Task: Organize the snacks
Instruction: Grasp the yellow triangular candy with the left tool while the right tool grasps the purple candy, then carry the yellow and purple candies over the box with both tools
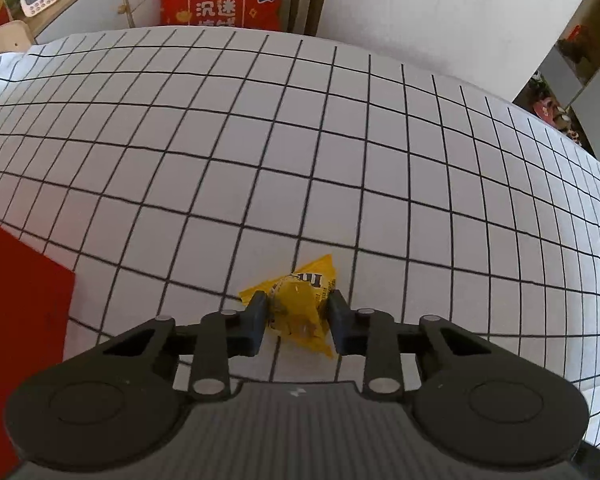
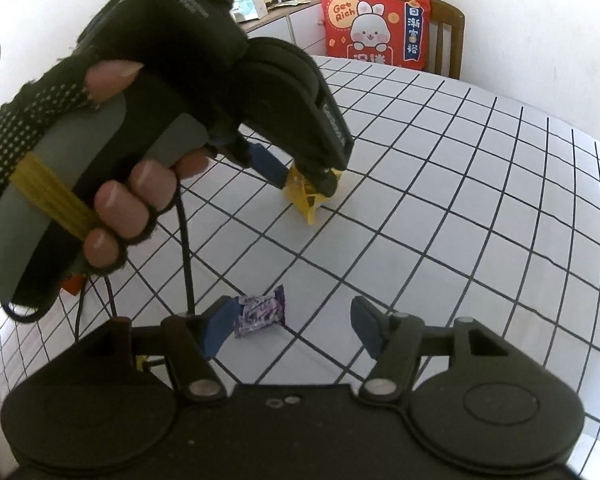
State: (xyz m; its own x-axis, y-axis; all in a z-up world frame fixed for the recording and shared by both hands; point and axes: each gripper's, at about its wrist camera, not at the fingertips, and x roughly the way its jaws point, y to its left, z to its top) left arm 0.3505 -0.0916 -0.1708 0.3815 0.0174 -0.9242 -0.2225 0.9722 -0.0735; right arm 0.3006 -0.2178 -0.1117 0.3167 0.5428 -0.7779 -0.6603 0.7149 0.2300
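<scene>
My left gripper (image 1: 298, 314) is shut on a yellow M&M's candy packet (image 1: 300, 308) and holds it at the checked tablecloth (image 1: 340, 140). The same packet (image 2: 306, 200) and the left gripper (image 2: 306, 178) show in the right wrist view, with the packet's lower corner at the cloth. My right gripper (image 2: 290, 326) is open, low over the table. A purple wrapped candy (image 2: 260, 314) lies on the cloth just inside its left finger (image 2: 220, 328), not gripped.
A red box edge (image 1: 20, 320) lies at the left of the table. A red rabbit cushion (image 2: 376, 30) rests on a wooden chair (image 2: 452, 24) beyond the far table edge. A cabinet (image 1: 92, 4) with clutter stands behind. The left gripper's cable (image 2: 186, 248) hangs near the purple candy.
</scene>
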